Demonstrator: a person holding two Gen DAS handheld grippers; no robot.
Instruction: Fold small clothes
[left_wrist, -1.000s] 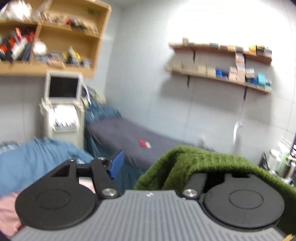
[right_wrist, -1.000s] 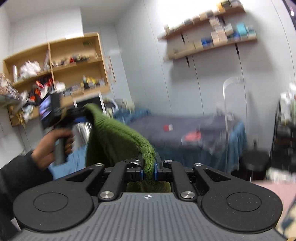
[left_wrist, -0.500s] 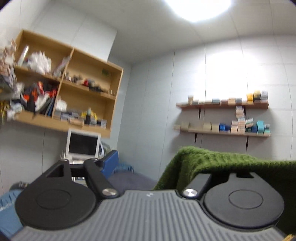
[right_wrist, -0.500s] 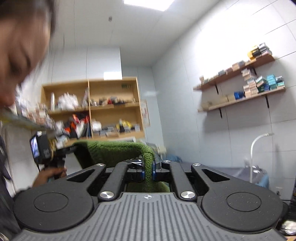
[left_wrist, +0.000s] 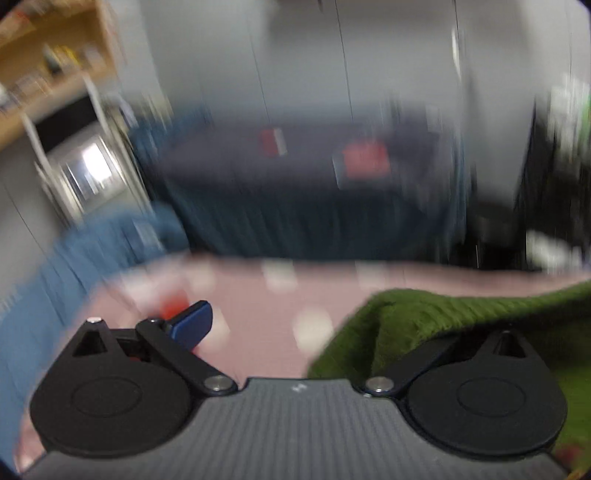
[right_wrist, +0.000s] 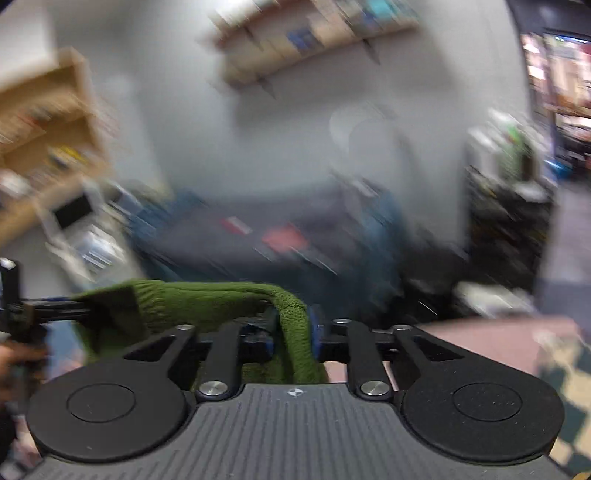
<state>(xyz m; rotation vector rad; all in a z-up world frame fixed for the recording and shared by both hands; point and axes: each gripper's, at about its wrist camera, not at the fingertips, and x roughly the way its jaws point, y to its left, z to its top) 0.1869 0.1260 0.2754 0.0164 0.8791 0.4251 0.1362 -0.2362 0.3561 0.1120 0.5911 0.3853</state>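
Grippers both tipped downward toward my pink cloth (left_wrist: 258, 295) | left gripper (left_wrist: 332, 321) jaws opening wide, green knit (left_wrist: 443, 314) draped over its right finger | right gripper (right_wrist: 290, 328) jaws opening, knit between, pads loosening | hand (right_wrist: 18, 360) at far left

Blurred wooden shelves (right_wrist: 48, 122), dark bed (left_wrist: 295, 184)

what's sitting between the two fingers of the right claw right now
In the right wrist view, a fold of the green knit garment runs between the fingers of the right claw, whose jaws are opening.
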